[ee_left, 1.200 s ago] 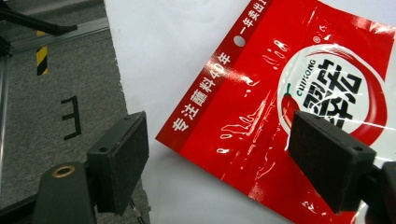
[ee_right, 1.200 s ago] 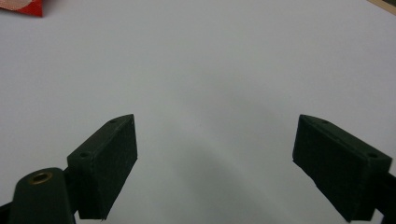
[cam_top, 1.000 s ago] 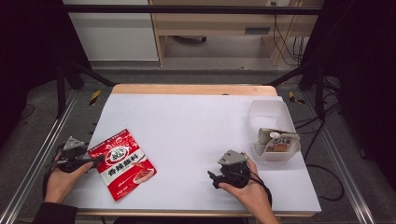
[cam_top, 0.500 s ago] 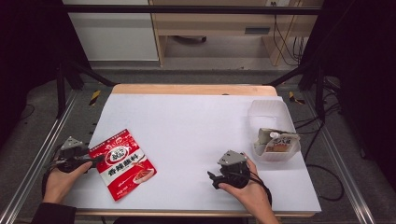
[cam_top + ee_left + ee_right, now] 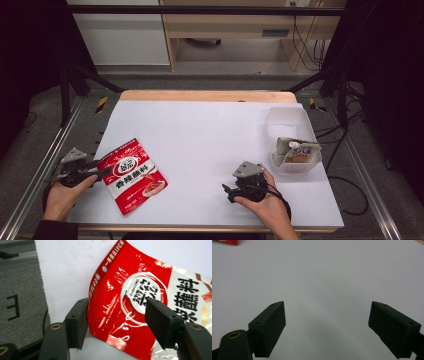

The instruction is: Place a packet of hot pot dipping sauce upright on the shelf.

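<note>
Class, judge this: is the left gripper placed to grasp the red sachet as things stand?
Probably yes: the left gripper is open with the red sachet's lifted corner between its jaws, and nothing blocks it.

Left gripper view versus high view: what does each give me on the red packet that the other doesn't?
Left gripper view alone: the left hand-held gripper is open, its jaws straddling the lifted corner of the glossy red plastic seasoning packet. High view alone: the clear plastic container holding packets at the table's right, and the right hand-held gripper over bare white tabletop. Both: the packet lies at the table's left edge.
</note>
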`<action>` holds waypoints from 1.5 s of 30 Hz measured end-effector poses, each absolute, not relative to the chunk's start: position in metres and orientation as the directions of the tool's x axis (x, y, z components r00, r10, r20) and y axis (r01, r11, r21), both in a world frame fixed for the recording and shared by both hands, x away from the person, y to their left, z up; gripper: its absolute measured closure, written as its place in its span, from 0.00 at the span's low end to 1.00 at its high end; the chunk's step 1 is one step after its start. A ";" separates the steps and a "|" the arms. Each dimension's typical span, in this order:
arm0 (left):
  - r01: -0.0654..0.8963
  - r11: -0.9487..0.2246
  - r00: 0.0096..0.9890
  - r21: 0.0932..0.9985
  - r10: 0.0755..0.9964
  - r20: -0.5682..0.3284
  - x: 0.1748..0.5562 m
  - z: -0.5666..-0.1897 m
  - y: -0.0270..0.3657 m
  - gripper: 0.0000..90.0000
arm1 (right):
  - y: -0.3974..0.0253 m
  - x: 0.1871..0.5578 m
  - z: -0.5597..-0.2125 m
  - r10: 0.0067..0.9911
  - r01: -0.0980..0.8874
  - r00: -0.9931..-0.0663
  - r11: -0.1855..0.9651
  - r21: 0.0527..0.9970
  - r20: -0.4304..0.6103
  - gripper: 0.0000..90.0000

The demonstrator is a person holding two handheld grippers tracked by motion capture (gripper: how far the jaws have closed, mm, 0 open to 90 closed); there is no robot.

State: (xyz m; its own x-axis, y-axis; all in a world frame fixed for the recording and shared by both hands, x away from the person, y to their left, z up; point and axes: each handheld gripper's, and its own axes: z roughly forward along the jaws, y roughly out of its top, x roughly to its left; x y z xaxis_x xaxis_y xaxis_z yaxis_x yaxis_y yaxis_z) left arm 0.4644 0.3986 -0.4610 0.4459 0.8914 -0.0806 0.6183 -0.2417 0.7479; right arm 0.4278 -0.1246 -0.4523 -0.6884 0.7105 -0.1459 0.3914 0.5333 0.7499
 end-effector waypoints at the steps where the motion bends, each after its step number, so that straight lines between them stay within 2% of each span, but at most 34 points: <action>1: 0.621 -0.242 0.447 0.746 0.891 -0.082 0.464 -0.461 0.398 0.42 | -0.125 0.428 -0.452 0.709 0.390 -0.689 0.535 0.750 -0.149 0.16; 8: 0.638 -0.237 0.436 0.733 0.895 -0.090 0.466 -0.463 0.400 0.48 | -0.126 0.427 -0.451 0.709 0.387 -0.688 0.539 0.748 -0.155 0.16; 12: 0.650 -0.224 0.429 0.726 0.897 -0.108 0.468 -0.464 0.406 0.61 | -0.126 0.427 -0.451 0.709 0.386 -0.689 0.536 0.750 -0.152 0.16; 17: 0.648 -0.239 0.441 0.723 0.892 -0.100 0.468 -0.463 0.407 0.72 | -0.126 0.427 -0.451 0.705 0.385 -0.692 0.540 0.748 -0.154 0.16; 23: 0.646 -0.273 0.434 0.713 0.900 -0.049 0.473 -0.464 0.404 0.85 | -0.124 0.427 -0.451 0.701 0.381 -0.695 0.546 0.747 -0.158 0.16; 31: 0.650 -0.290 0.427 0.703 0.904 -0.022 0.479 -0.466 0.401 0.93 | -0.123 0.427 -0.452 0.699 0.377 -0.697 0.546 0.748 -0.160 0.16; 35: 0.657 -0.277 0.422 0.701 0.906 -0.038 0.480 -0.467 0.403 0.97 | -0.123 0.427 -0.451 0.699 0.376 -0.698 0.545 0.749 -0.159 0.16; 45: 0.655 -0.273 0.422 0.705 0.906 -0.041 0.480 -0.465 0.403 1.00 | -0.122 0.427 -0.451 0.698 0.374 -0.699 0.545 0.750 -0.159 0.16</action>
